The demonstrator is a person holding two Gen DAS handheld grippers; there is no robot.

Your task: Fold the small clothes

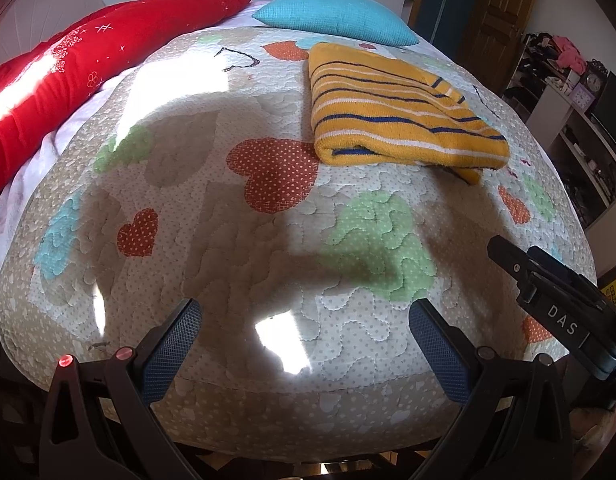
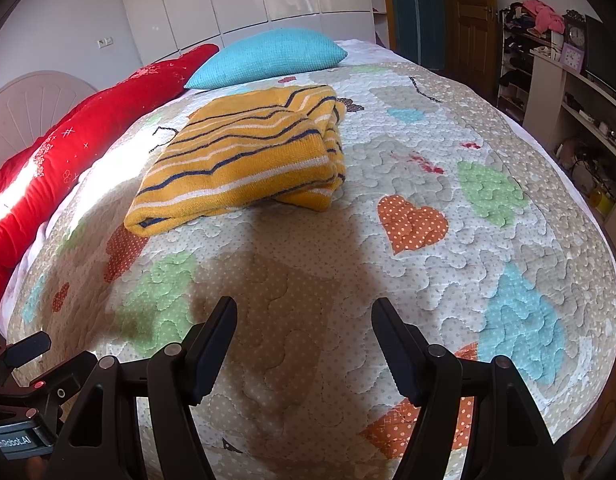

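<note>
Here, a folded yellow striped sweater (image 1: 403, 116) lies on the quilted bed (image 1: 268, 240), far beyond both claws. Left claw (image 1: 306, 344) and right claw (image 2: 304, 340) hover spread, holding nothing.

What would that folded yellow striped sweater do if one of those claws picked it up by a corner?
The yellow striped sweater would probably flop open: it is soft knit, stacked in loose layers, with one flap already poking out underneath. It looks light for its bulk. It likely would not slide easily, since fuzzy knit lies on a textured quilt.
</note>
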